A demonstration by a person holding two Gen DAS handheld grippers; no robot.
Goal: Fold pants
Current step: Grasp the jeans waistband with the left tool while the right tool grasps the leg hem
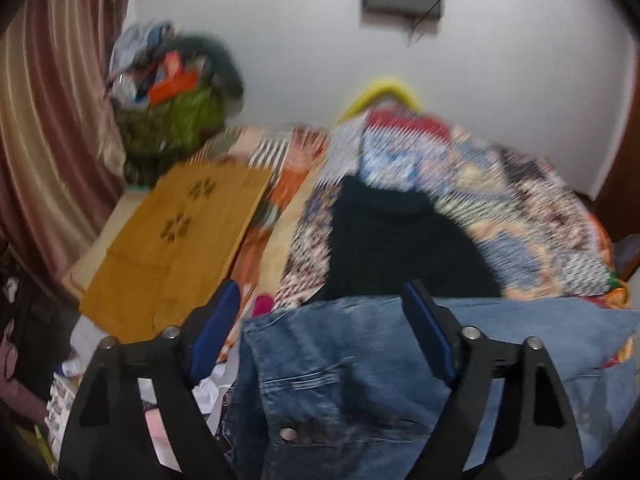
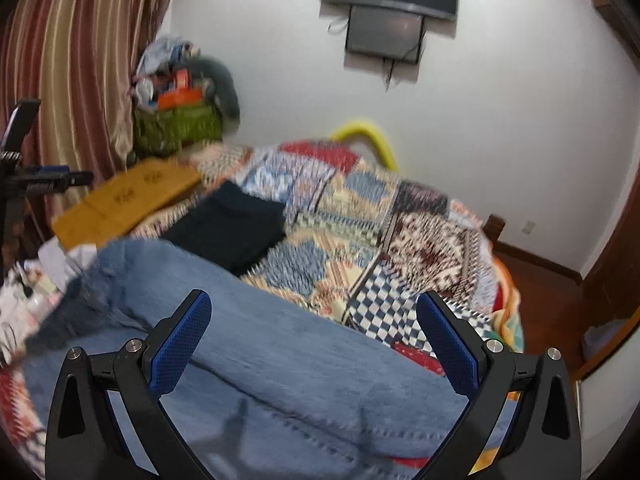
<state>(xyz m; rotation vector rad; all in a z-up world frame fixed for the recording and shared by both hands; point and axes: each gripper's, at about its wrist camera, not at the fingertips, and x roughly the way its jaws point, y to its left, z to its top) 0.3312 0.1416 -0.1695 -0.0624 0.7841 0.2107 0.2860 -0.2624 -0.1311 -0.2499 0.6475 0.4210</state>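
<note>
Jeans (image 1: 344,384) lie spread on the patchwork quilt (image 2: 420,216) at the near edge of the bed, waistband and rivet button towards the left side, legs running off right. A folded dark garment (image 2: 228,228) sits on the quilt just beyond them.

Left gripper (image 1: 320,304): jaws spread, over the waistband end, nothing pinched; denim lies below the gap, contact not evident. Right gripper (image 2: 314,320): jaws wide apart, over the leg section, nothing held. Both views are blurred.

Risks as I judge them:
- A pad closing on denim could also catch the quilt beneath, so lifting would drag the bedding.
- Jeans hang close to the bed edge; a one-sided pull may slide them off onto the floor clutter.
- Pinching one layer only at the waistband would let the fold come out skewed.
- A sweep forward could knock the dark garment out of its fold.
</note>
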